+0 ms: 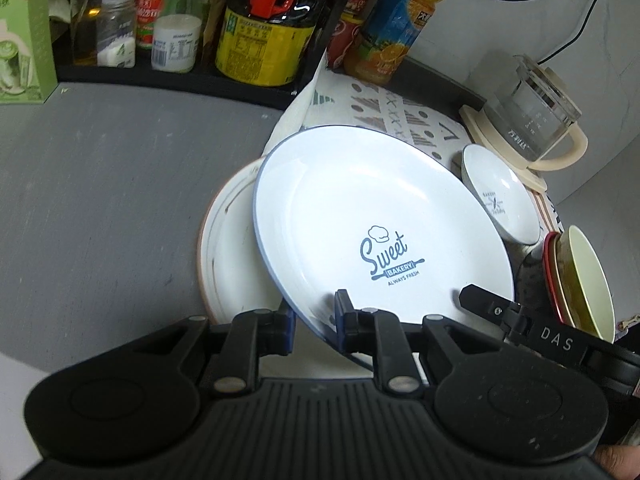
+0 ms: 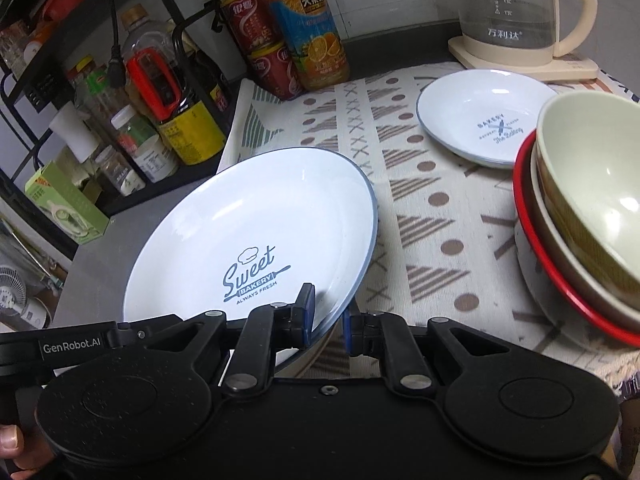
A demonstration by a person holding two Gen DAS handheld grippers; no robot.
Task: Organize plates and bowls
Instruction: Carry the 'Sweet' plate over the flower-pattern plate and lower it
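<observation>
Your left claw (image 1: 314,326) is clamped on the near rim of the large white plate (image 1: 380,216), the one printed "Sweet Bakery"; one blue pad sits under the rim and the other on top. Your right claw (image 2: 326,322) pinches the same plate (image 2: 256,232) at its near right edge, so both claws carry it, tilted, with its far edge raised. Where each pad meets the rim is partly covered by the black linkage, so you cannot see how deep the bite goes.

Beyond and left of your left claw, a second plate with a brown rim (image 1: 224,256) lies on the grey counter (image 1: 100,200), mostly hidden behind the held plate. It looks as if the held plate hangs just above it, but the view does not settle whether they touch.

Ahead and right of your right claw, a small white dish (image 2: 484,118) rests on the patterned cloth (image 2: 420,220), near the glass kettle (image 2: 516,12). Closer on the right, a stack of bowls (image 2: 584,208) is cut off by the frame edge; a cream bowl sits on top, a red-rimmed one lowest, and how many lie between is hard to tell. Bottles and cans (image 2: 288,40) crowd the back.
</observation>
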